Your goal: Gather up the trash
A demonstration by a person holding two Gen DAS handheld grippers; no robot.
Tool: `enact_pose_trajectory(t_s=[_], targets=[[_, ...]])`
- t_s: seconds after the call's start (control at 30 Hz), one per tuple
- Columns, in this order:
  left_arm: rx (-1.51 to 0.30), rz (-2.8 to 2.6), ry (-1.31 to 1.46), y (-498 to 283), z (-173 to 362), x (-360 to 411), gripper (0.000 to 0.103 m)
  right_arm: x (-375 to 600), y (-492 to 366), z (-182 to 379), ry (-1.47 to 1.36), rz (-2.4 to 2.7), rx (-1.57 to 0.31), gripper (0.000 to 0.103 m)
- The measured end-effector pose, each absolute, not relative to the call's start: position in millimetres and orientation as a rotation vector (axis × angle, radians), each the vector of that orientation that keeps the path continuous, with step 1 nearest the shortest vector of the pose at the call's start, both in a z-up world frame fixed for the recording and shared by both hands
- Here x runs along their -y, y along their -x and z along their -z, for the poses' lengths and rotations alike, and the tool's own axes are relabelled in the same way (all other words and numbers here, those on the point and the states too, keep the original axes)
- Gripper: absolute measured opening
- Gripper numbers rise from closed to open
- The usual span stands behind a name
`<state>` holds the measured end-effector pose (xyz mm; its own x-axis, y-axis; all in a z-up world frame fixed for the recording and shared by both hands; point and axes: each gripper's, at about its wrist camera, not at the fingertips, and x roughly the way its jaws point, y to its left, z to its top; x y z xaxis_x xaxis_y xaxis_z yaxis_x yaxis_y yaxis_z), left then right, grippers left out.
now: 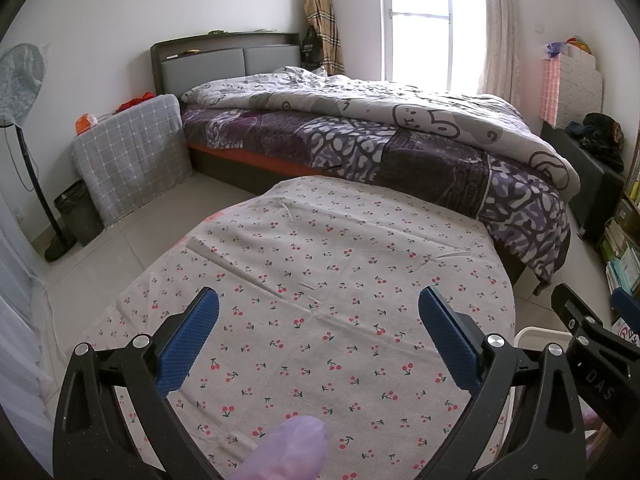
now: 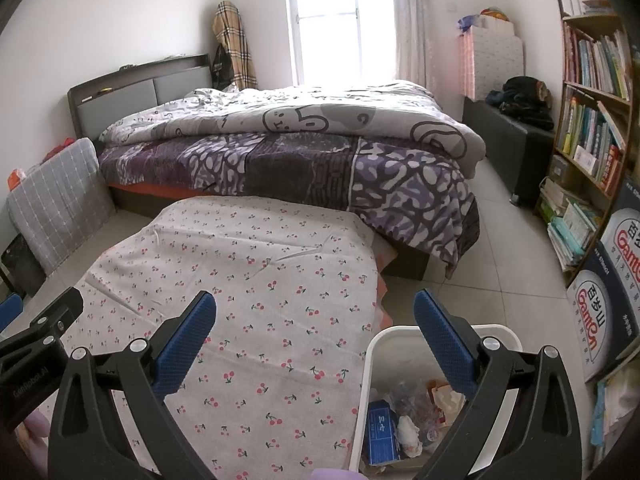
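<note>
Below both tools: a table under a cherry-print cloth (image 1: 320, 280), its top bare of any litter in either view.
Left gripper (image 1: 318, 340): blue-padded fingers spread wide apart, nothing between them, held above the cloth.
Right gripper (image 2: 314, 340): fingers likewise wide apart and holding nothing; the left finger is over the cloth, the right finger over the bin.
Bin (image 2: 374, 360): white, open-topped, standing just off the table's right edge, directly under the right tool's right finger; only a sliver of its rim shows in the left wrist view.
Trash (image 2: 408, 416): already inside the bin, a blue carton (image 2: 382, 432) toward the bin's left wall, crumpled white paper and clear or orange wrappers beside it.
Thumb: a fingertip in a pale purple glove (image 1: 290, 450) at the bottom of the left wrist view, behind the left tool's fingers.
Ahead of the tools: a bed (image 2: 280, 148) with a grey cartoon quilt over a purple patterned cover, its side touching or just beyond the table's far edge.
Right of the right tool: a bookshelf (image 2: 592, 120) packed with books, with blue-and-white boxes (image 2: 604, 292) stacked on the floor in front.
Far left of the left tool: a small dark bin (image 1: 78, 212) and a standing fan (image 1: 20, 84) by the wall.
</note>
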<state>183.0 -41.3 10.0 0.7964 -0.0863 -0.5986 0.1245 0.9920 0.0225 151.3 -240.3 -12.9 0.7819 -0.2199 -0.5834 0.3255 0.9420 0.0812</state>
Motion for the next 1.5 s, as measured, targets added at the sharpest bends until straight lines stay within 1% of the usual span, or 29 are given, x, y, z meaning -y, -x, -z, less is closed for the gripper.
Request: enact_pose_trajectory(t_s=[1.17,1.5], targets=[[-0.627,0.115,-0.063,-180.4,-10.7,34.3,0.096,238.5,-152.0,15.1,-0.178,0.296,-0.61,0.096],[-0.612,0.143,-0.058,-174.2,-12.0,30.5,0.093,238.6,-152.3,14.9,-0.179,0.294,-0.611,0.096]])
